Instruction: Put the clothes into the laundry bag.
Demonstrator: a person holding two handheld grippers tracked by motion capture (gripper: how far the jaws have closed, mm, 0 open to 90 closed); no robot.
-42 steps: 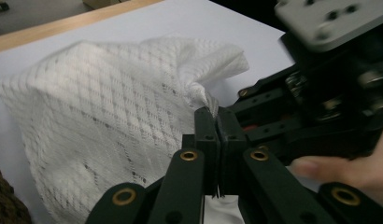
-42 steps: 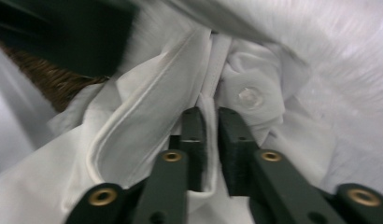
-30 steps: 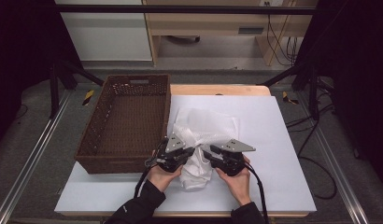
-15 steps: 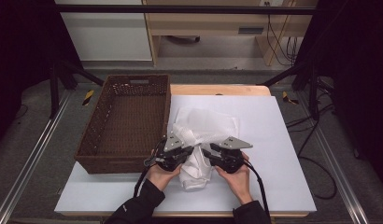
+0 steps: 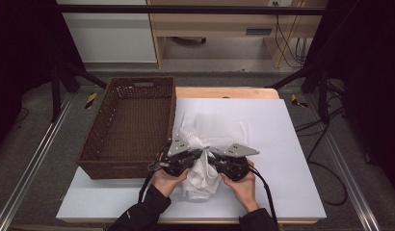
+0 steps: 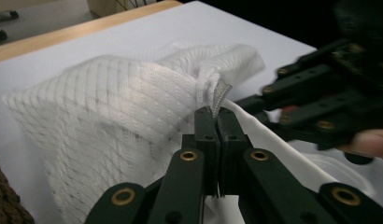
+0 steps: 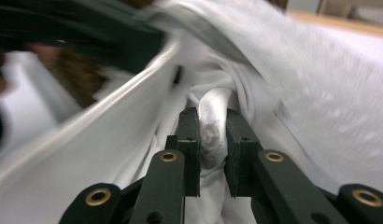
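Observation:
A white mesh bag (image 5: 212, 126) lies on the white board (image 5: 287, 144), its mouth toward the person. My left gripper (image 5: 197, 157) is shut on the bag's hemmed edge (image 6: 213, 91), its pads (image 6: 206, 128) pressed together with mesh between them. My right gripper (image 5: 211, 158) faces it from the right. Its jaws have just been closing and now pinch a rolled fold of a white garment (image 7: 213, 105) that bears a clear button. More of the garment (image 5: 201, 182) bulges out toward the person between both hands.
A brown wicker basket (image 5: 130, 120) stands at the left, half off the board, close beside my left gripper. A wooden table edge (image 5: 224, 92) runs behind the board. Bare board stretches to the right of the bag.

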